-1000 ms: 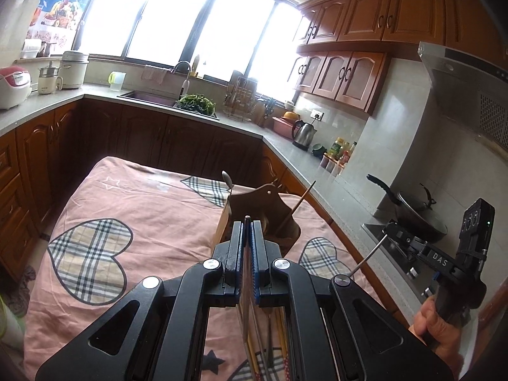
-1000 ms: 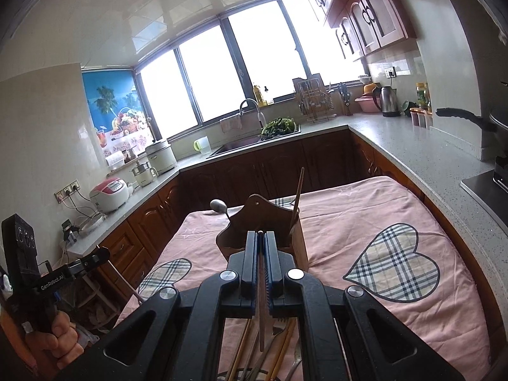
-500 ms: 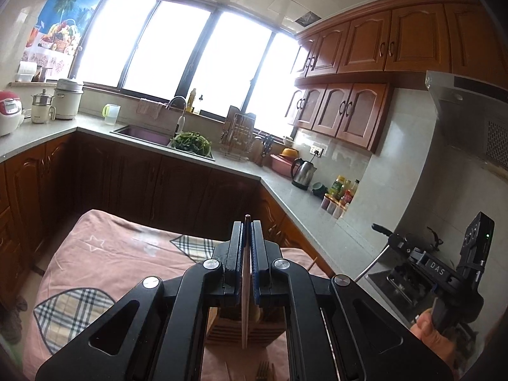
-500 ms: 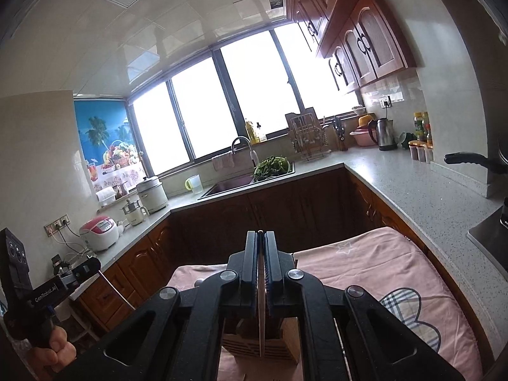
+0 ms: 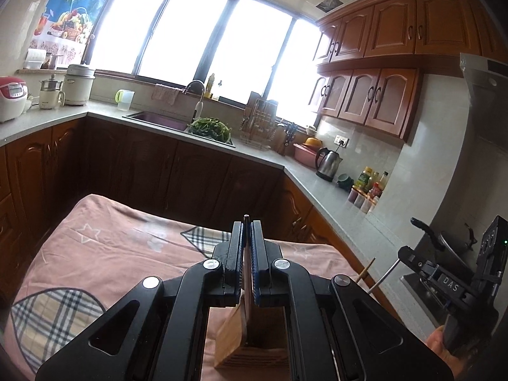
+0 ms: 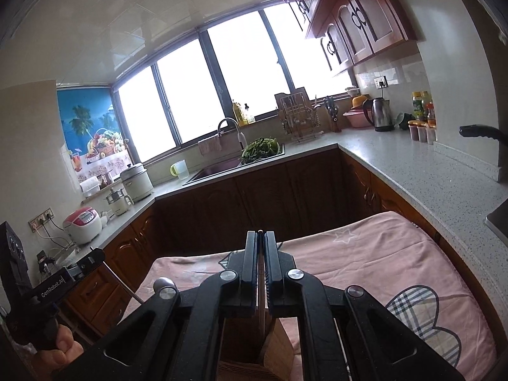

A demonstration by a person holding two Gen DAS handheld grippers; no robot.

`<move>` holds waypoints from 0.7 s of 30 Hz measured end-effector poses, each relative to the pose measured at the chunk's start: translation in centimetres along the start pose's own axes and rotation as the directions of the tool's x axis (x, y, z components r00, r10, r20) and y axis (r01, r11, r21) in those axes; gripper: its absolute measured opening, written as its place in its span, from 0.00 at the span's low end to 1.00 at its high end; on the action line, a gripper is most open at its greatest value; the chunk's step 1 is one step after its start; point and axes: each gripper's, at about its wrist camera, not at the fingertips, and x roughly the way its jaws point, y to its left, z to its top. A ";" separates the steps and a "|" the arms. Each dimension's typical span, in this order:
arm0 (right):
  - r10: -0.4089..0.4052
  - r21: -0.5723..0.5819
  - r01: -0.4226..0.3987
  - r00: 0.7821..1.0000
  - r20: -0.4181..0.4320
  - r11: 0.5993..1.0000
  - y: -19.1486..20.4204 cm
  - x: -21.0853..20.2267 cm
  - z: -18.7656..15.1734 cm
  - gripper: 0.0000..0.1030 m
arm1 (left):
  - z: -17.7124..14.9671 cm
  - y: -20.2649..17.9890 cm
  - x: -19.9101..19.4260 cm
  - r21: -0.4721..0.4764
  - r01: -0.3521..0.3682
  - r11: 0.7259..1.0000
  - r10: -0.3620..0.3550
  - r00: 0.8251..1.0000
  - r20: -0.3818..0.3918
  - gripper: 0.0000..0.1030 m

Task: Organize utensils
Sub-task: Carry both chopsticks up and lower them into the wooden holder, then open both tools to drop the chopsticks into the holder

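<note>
My left gripper (image 5: 247, 228) is shut on a thin wooden chopstick (image 5: 246, 298) that hangs down into the wooden utensil holder (image 5: 250, 346) below it. My right gripper (image 6: 260, 238) is shut on a thin metal utensil handle (image 6: 261, 308), which points down into the same wooden holder (image 6: 254, 349). In the left wrist view the right gripper (image 5: 412, 262) holds a metal rod at the far right, beside a chopstick tip (image 5: 366, 270). In the right wrist view the left gripper (image 6: 92, 258) shows at the far left, and a spoon end (image 6: 163, 283) sticks up near it.
The holder stands on a table with a pink cloth with plaid hearts (image 5: 111, 254). Dark wood cabinets and a grey counter (image 6: 412, 165) wrap around it, with a sink (image 5: 158, 117), a kettle (image 5: 328, 160), rice cookers (image 5: 11, 98) and a wok on the stove (image 5: 444, 244).
Both grippers have risen and tilted upward, so the holder has dropped from mid-view to directly beneath the fingers. Each stays shut on its utensil, now held upright over the holder.
</note>
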 end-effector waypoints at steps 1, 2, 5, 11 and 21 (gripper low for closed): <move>-0.002 0.004 0.002 1.000 -0.014 1.000 -0.2 0.5 -0.5 0.04 | -0.5 0.2 0.6 -0.003 0.001 1.000 -0.001 1.000 -0.014 0.04; -0.003 0.010 0.003 1.000 -0.028 1.000 -0.5 1.0 -1.1 0.04 | -1.0 0.3 1.1 -0.005 0.001 1.000 -0.001 1.000 -0.027 0.04; -0.005 0.023 0.007 0.998 -0.058 1.000 -1.2 1.9 -2.1 0.04 | -2.2 0.1 2.1 -0.004 0.003 1.000 -0.003 0.998 -0.061 0.04; -0.009 0.041 0.012 0.998 -0.067 0.999 -1.7 2.2 -2.3 0.04 | -2.8 -0.3 2.7 0.017 -0.012 1.000 0.013 0.998 -0.069 0.05; 0.003 0.048 0.001 0.996 -0.085 0.999 -1.8 2.8 -1.9 0.10 | -2.3 0.0 3.0 0.016 -0.007 1.000 0.009 0.995 -0.098 0.07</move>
